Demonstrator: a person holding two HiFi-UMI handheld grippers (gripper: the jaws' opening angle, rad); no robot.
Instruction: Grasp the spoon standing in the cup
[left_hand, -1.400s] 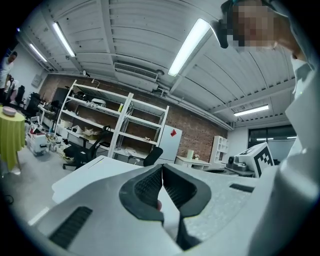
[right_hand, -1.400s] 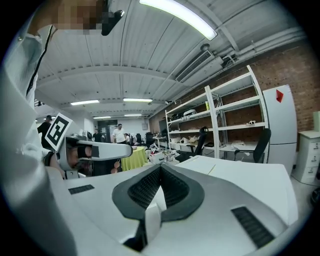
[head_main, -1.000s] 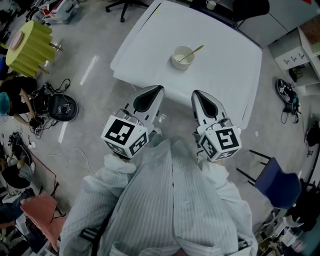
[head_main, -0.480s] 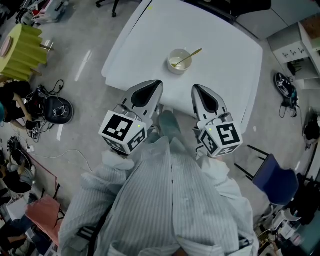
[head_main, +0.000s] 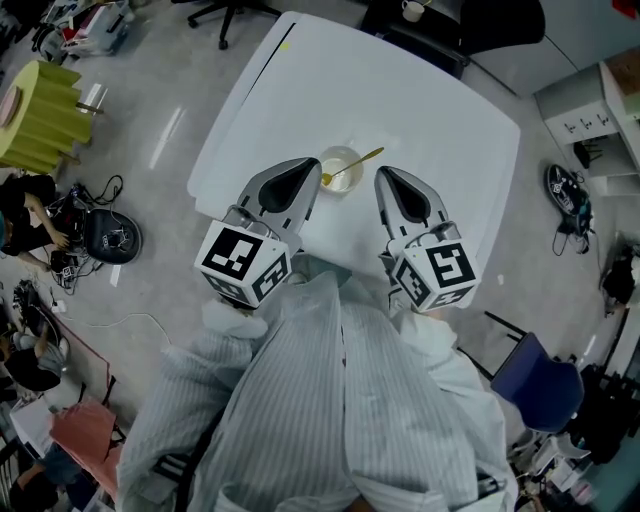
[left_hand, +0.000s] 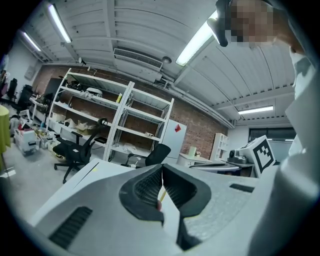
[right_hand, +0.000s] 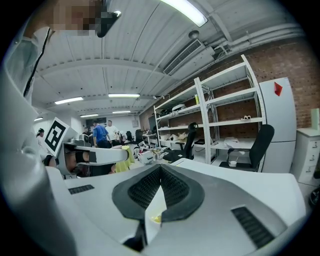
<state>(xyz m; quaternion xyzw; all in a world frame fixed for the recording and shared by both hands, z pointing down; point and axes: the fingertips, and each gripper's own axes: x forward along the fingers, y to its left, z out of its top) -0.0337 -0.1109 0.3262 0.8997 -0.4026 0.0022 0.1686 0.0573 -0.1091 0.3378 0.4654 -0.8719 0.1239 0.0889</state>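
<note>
Your golden spoon (head_main: 358, 160) leaned in the white cup (head_main: 343, 186), seen whole only in the head view. Your left gripper (head_main: 308, 172) and right gripper (head_main: 388, 180) were closed, empty.

The person has stepped toward the surface (head_main: 420, 100). The left gripper (head_main: 314, 168) and right gripper (head_main: 383, 176) now reach over its near edge. The cup (head_main: 340, 172) with its spoon (head_main: 364, 157) lies just between their tips, no longer far ahead.

I see bright ceiling tubes (left_hand: 197, 42) flaring overhead. Both gripper views bend toward dark corners, and the floor (head_main: 170, 140) glints.
</note>
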